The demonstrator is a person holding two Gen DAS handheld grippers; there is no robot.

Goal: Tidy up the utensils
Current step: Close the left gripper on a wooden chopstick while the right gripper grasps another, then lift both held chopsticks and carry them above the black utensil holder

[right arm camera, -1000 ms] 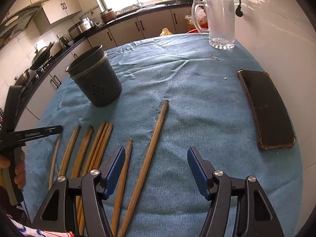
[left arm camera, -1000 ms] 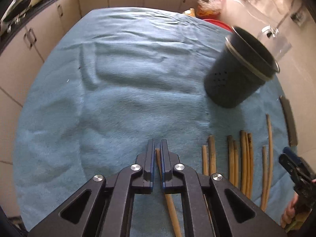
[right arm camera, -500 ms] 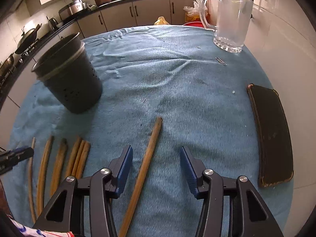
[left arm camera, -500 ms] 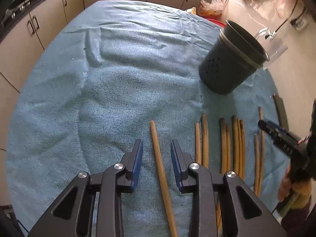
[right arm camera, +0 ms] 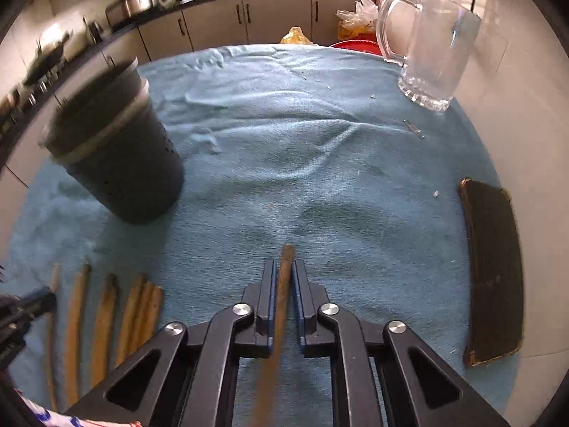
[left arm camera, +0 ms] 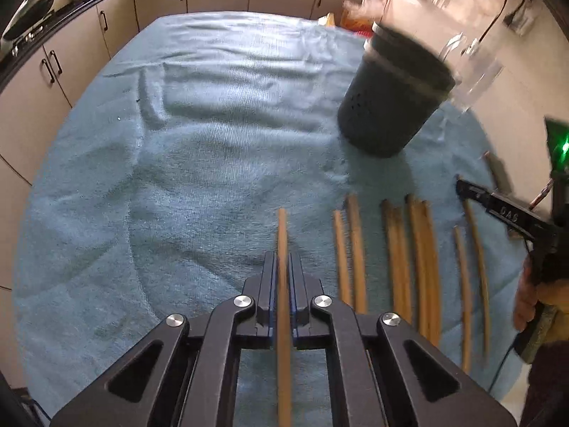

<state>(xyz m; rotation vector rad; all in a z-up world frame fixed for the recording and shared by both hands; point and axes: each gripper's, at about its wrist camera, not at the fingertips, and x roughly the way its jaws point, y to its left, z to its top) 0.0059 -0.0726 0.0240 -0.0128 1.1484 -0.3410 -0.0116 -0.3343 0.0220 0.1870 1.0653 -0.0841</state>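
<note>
Wooden chopsticks lie on a blue towel [right arm camera: 320, 149]: left gripper [left arm camera: 282, 267] clamps one chopstick [left arm camera: 282, 235], right gripper [right arm camera: 283, 277] clamps another [right arm camera: 286, 259] (dark holder [right arm camera: 117, 163] stands beyond, others [left arm camera: 409, 249] between).

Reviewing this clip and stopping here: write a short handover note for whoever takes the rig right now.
Left gripper: shut on a chopstick.
Right gripper: shut on another chopstick.
Both sticks look low at the towel, not clearly lifted.
Holder: upright on the towel, contents not visible.
Other chopsticks lie in a row near the holder.
Left: put the two held sticks in the holder, then the rest.
</note>
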